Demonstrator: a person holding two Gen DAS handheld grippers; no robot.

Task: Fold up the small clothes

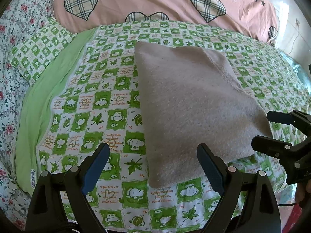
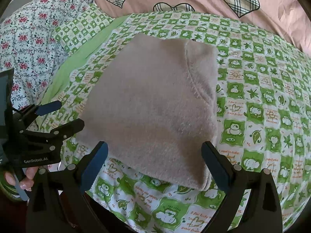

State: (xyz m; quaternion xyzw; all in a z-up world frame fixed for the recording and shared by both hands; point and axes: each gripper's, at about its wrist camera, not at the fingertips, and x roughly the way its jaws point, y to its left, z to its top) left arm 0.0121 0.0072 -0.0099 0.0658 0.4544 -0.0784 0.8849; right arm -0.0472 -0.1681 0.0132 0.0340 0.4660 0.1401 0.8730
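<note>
A folded beige fleece garment (image 1: pixel 194 106) lies flat on the green checked bed sheet (image 1: pixel 97 101); it also shows in the right wrist view (image 2: pixel 155 104). My left gripper (image 1: pixel 153 167) is open and empty, just in front of the garment's near left corner. My right gripper (image 2: pixel 155 165) is open and empty, its fingers either side of the garment's near edge. The right gripper shows at the right of the left wrist view (image 1: pixel 272 130), open beside the garment's near right corner. The left gripper shows at the left of the right wrist view (image 2: pixel 64 114), open.
A pink quilt with plaid hearts (image 1: pixel 155 0) lies at the back. A floral quilt (image 1: pixel 11 58) and a green checked pillow (image 1: pixel 38 48) are at the left. The bed's near edge runs below the grippers.
</note>
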